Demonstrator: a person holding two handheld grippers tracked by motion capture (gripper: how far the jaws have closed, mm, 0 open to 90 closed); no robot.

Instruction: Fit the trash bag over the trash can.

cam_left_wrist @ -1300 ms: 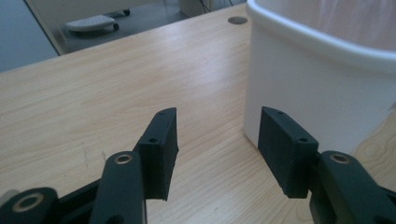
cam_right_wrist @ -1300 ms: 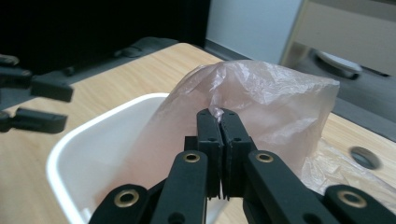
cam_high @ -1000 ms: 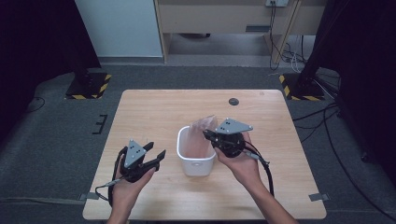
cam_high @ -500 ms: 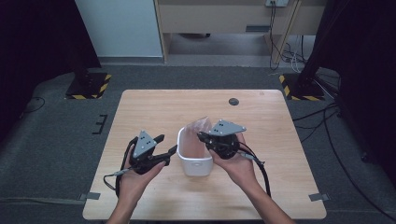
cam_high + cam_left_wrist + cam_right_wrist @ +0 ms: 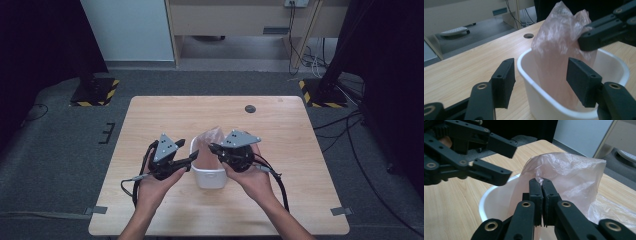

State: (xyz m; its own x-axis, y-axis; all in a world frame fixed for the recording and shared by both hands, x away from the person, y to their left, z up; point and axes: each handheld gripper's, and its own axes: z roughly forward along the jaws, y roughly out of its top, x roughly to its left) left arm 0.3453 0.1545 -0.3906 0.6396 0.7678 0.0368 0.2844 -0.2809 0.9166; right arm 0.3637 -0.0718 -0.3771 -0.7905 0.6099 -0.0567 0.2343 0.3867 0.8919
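A white plastic bin (image 5: 214,179) stands mid-table with a thin pink plastic bag (image 5: 214,135) rising out of it. My right gripper (image 5: 212,148) is over the bin's right side, shut on the bag's upper edge; in the right gripper view its jaws (image 5: 542,182) pinch the crumpled film (image 5: 574,172) above the bin (image 5: 489,202). My left gripper (image 5: 188,160) is at the bin's left rim, open. In the left gripper view its jaws (image 5: 541,80) straddle the bin's near wall (image 5: 529,72) and the bag (image 5: 559,45), without touching the bag.
A round dark hole (image 5: 250,108) sits in the wooden table (image 5: 150,120) near its far edge. Cables trail from both grippers toward the front edge. Black-and-yellow stand bases (image 5: 95,90) and loose cables lie on the floor beyond the table.
My left gripper has moved right, from left of the bin up to its rim. The right gripper stays shut on the bag, shifted slightly.
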